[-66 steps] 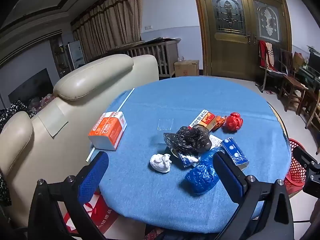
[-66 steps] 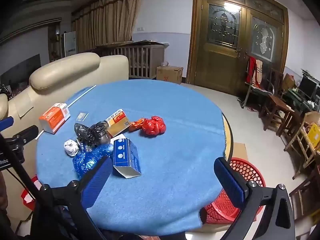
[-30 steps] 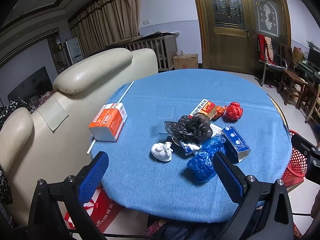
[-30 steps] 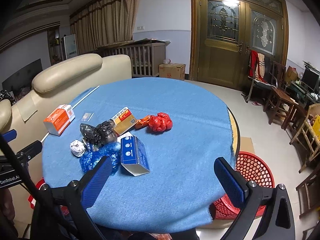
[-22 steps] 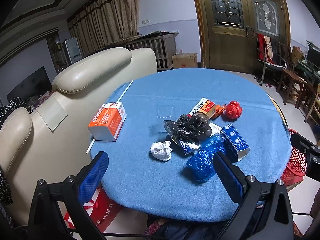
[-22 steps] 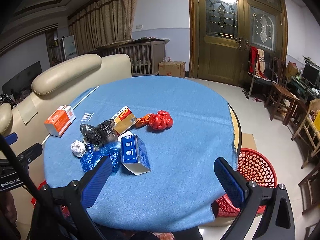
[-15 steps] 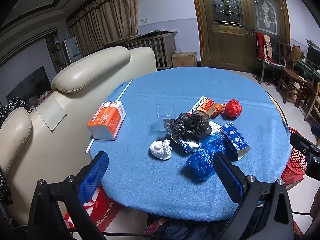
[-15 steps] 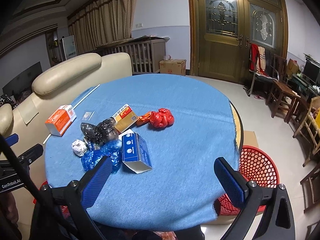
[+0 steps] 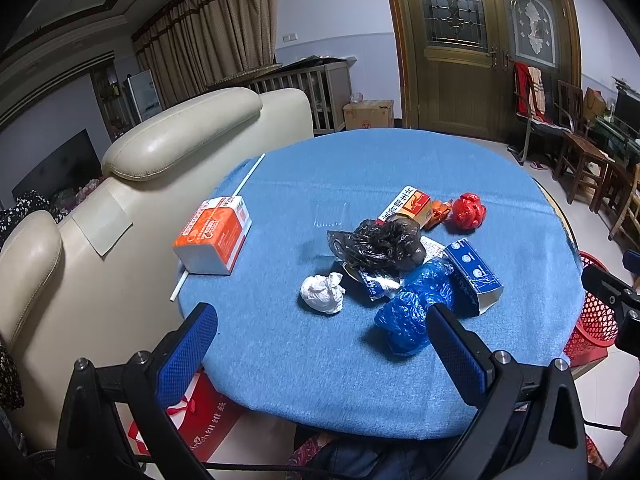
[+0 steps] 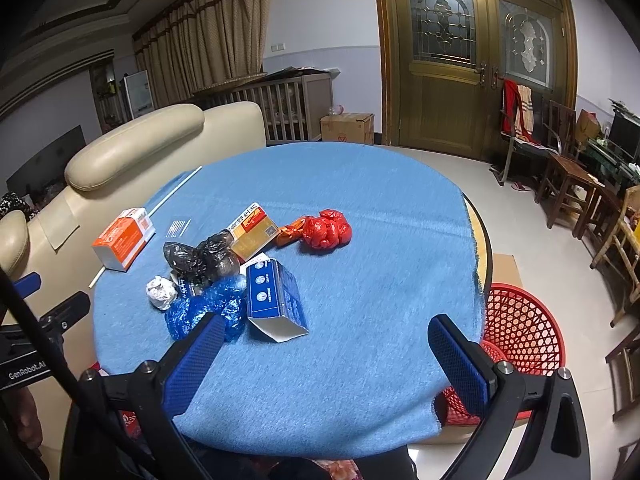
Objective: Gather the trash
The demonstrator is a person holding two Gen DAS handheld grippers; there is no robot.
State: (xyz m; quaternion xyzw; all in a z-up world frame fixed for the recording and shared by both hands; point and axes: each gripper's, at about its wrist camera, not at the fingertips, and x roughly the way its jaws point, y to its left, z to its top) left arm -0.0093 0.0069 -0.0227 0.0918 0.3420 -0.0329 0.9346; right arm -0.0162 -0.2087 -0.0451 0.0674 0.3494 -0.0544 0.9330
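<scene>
Round table (image 10: 360, 184) under blue cloth. Left to right: orange-white carton (image 9: 214, 234) near the left edge; white crumpled paper (image 9: 322, 293); black bag (image 9: 378, 242), blue bag (image 9: 408, 312) and blue box (image 10: 274, 294) clustered mid-table, touching; red bag (image 10: 326, 230) apart. Red mesh basket (image 10: 520, 332) on the floor at right. Left gripper (image 9: 320, 344) and right gripper (image 10: 326, 356) both spread wide, empty, above the near edge.

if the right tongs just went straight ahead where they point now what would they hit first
Probably bare blue tablecloth. The open right tongs aim between the blue box and the red basket; depth is hard to judge.
</scene>
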